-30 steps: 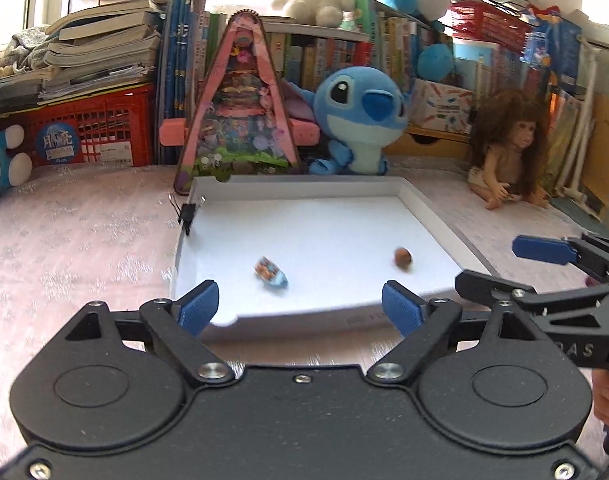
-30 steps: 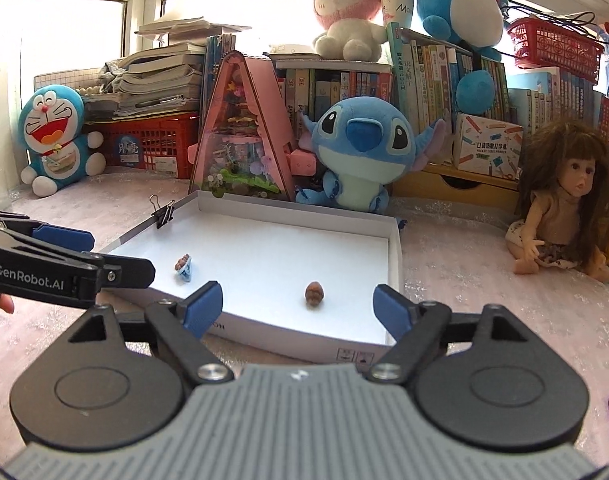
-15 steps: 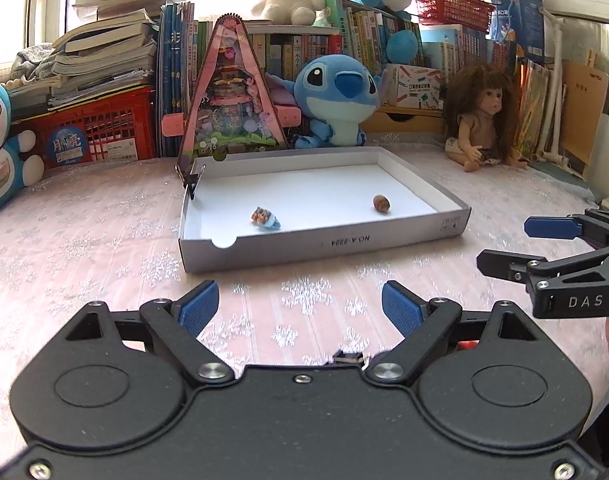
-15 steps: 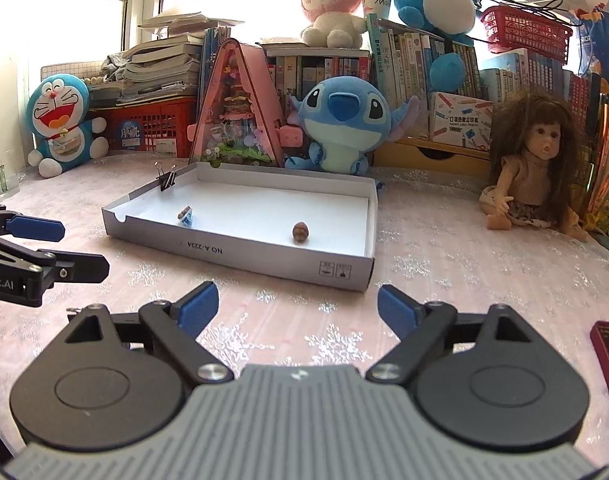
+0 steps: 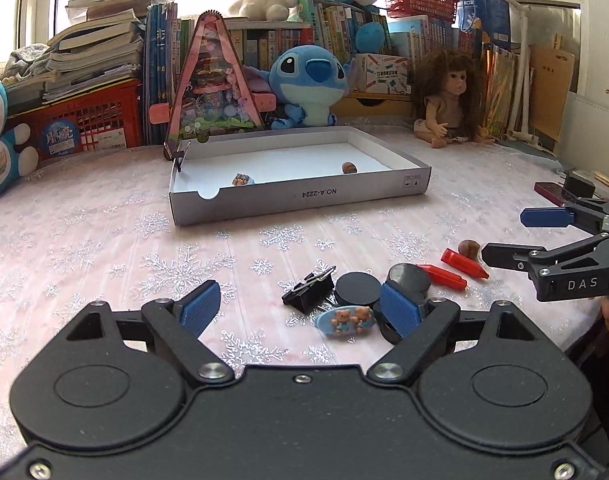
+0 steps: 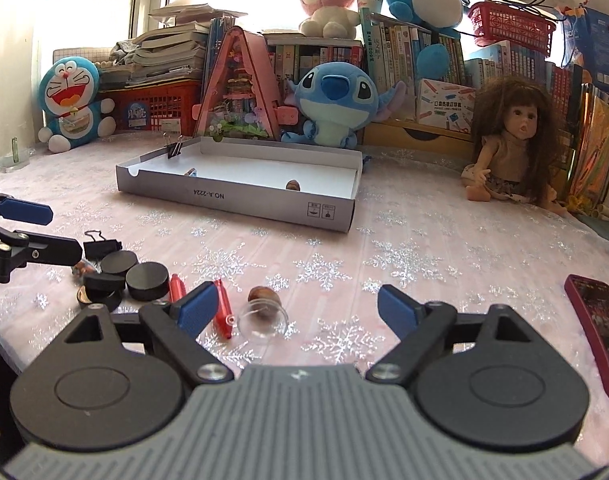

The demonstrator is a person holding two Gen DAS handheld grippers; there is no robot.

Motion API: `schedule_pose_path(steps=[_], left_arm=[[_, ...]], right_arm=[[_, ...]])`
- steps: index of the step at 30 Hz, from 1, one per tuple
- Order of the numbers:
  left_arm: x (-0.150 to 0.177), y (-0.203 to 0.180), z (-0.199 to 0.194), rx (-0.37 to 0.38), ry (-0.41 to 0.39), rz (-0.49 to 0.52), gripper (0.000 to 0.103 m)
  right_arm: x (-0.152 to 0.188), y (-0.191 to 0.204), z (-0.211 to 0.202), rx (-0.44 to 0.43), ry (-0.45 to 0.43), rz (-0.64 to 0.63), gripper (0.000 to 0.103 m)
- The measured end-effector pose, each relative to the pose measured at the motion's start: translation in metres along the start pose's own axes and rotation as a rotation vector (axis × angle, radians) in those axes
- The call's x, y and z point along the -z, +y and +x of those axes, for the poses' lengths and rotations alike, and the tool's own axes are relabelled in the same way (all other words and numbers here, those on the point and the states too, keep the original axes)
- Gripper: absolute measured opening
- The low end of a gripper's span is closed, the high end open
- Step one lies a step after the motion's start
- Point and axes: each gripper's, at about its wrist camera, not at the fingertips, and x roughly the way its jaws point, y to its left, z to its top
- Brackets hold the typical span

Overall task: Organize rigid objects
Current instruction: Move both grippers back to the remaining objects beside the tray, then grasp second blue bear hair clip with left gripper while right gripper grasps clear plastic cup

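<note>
both grippers pulled back from tray | jaws wide, empty | black discs partly hidden

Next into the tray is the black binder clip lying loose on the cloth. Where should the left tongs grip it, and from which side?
Grip the black binder clip across its folded black body, not the thin wire handles. It lies on its side, handles pointing away toward the tray. Bring the open left tongs down from above on the near side, clear of the black discs that look to touch its right.
</note>
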Motion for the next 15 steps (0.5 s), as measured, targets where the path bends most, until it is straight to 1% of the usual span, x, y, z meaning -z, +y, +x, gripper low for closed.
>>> schedule_pose_path(steps=[2, 4, 8, 10, 12, 15], left_arm=[[0.004, -0.004, -0.003, -0.001, -0.003, 0.016, 0.077], [0.006, -0.007, -0.004, 0.012, 0.002, 0.018, 0.073], [0.007, -0.008, -0.004, 0.041, 0.018, -0.001, 0.051], [0.008, -0.009, -0.002, 0.04, 0.018, 0.001, 0.046], [0.009, -0.013, -0.001, 0.026, 0.011, 0.02, 0.044], [0.012, -0.018, 0.001, 0.014, 0.01, 0.057, 0.04]], right_arm=[[0.004, 0.005, -0.002, 0.014, 0.001, -0.026, 0.092], [0.006, 0.008, -0.002, 0.011, 0.004, -0.042, 0.092], [0.009, 0.013, -0.003, 0.001, 0.003, -0.06, 0.091], [0.01, 0.014, -0.002, 0.008, 0.008, -0.067, 0.088], [0.01, 0.015, 0.0, 0.019, 0.02, -0.073, 0.082], [0.012, 0.014, 0.002, 0.034, 0.03, -0.08, 0.077]])
